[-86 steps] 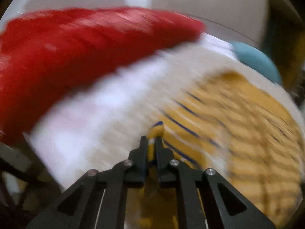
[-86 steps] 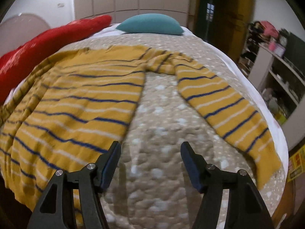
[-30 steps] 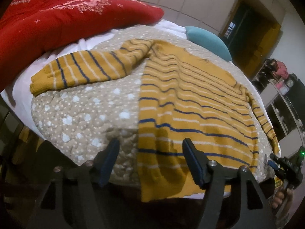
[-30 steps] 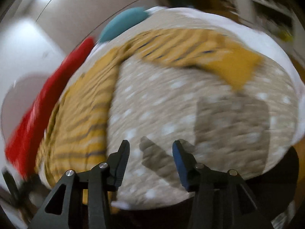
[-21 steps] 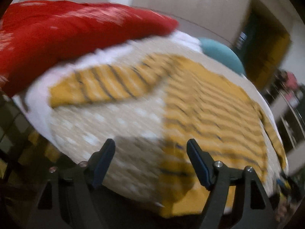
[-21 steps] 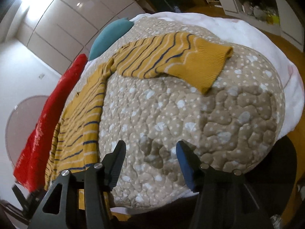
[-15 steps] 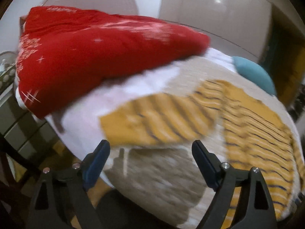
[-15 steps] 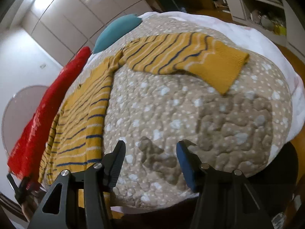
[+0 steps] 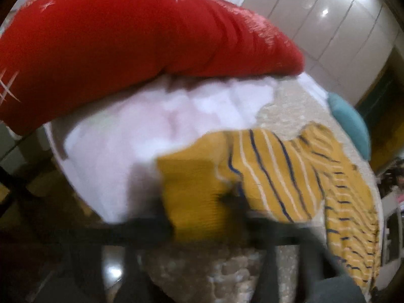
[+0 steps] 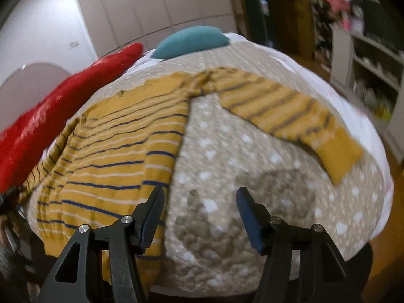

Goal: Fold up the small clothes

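At lower centre, left claw (image 9: 202, 217) closing on mustard striped knit sweater (image 9: 290, 176) cuff; right claw (image 10: 199, 217) opening wide, empty, above quilted bed (image 10: 252, 189).

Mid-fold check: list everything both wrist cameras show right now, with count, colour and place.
sweater: one, mustard with navy and white stripes, spread flat on the bed, both sleeves out to the sides
quilt: one, beige with white dots, under the sweater
white bedding: one layer, along the quilt's edges
red blanket: one, bunched along one side of the bed
teal pillow: one, at the far end
shelves: white, cluttered, beside the bed
left gripper: black, blurred, jaws closing at one sleeve's cuff
right gripper: black, blue pads, jaws opening, nothing between them, over bare quilt
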Tool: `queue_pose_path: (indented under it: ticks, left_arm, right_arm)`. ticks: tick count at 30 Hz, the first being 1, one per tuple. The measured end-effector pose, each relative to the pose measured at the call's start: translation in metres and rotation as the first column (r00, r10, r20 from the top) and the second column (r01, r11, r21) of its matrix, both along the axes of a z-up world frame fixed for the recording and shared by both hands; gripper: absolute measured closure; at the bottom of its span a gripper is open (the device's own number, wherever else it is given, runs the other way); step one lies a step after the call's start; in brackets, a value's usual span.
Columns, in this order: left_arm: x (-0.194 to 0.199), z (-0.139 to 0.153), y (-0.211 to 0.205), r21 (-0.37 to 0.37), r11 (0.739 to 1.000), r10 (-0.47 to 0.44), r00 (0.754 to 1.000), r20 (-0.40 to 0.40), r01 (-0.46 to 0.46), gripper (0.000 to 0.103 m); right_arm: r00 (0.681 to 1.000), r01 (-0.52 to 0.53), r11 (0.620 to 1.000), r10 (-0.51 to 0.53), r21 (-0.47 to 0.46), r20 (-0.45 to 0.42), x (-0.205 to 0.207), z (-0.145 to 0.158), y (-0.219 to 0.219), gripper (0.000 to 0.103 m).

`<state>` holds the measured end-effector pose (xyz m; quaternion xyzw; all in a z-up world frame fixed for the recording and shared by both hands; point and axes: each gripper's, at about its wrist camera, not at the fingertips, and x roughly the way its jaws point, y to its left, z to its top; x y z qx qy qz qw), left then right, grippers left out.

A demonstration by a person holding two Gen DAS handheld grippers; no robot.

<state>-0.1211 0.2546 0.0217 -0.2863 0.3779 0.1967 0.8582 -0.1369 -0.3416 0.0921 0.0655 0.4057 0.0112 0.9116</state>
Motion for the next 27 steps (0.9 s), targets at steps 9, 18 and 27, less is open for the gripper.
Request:
queue_pose_path:
  ticks: [9,18,27]
  left_arm:
    - [0.018,0.057,0.023,0.048,0.997,0.063,0.996,0.057,-0.065,0.096]
    - [0.100,0.172,-0.064,0.146,0.976,-0.188,0.962,0.197,0.161,0.096]
    - [0.203,0.196,-0.294,0.219,0.807,-0.584,0.797,0.157,0.548,0.096]
  right_arm:
    - [0.987,-0.162,0.984,0.162,-0.071,0.003,0.048,-0.010,0.055,0.043]
    - [0.980,-0.195,0.980,0.196,-0.028,0.021,0.092,-0.034,0.066,0.046]
    - [0.987,-0.147,0.987,0.142,0.068,0.075,0.078,-0.037,0.026,0.053]
